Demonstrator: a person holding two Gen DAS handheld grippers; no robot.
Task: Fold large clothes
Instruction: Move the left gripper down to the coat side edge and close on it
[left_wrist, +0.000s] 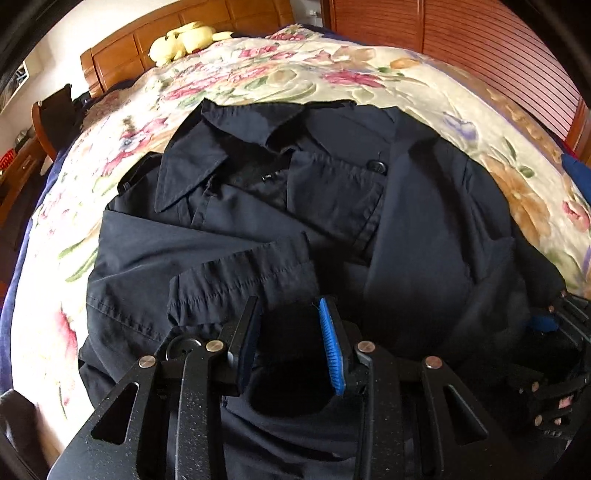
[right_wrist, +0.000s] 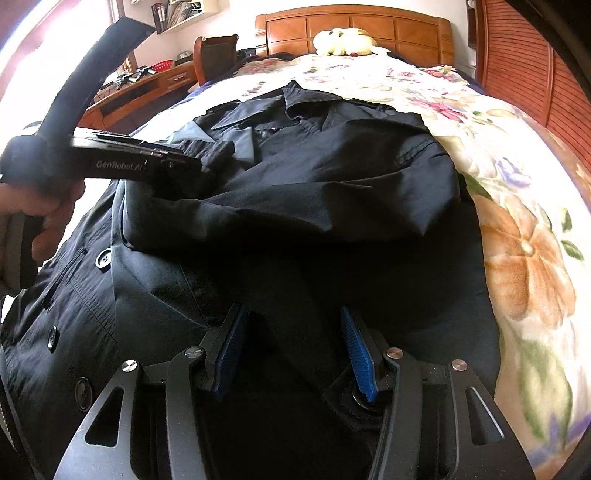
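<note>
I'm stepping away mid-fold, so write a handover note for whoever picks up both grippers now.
Left gripper: jaws narrowly open, tips at the sleeve cuff, no grip visible.
Right gripper: jaws open over the lower part of the coat, holding nothing.
The coat lies front-up on the floral bedspread, collar toward the headboard.
Done: that sleeve is laid across the front.
Left: probably fold the body over and tidy.
</note>
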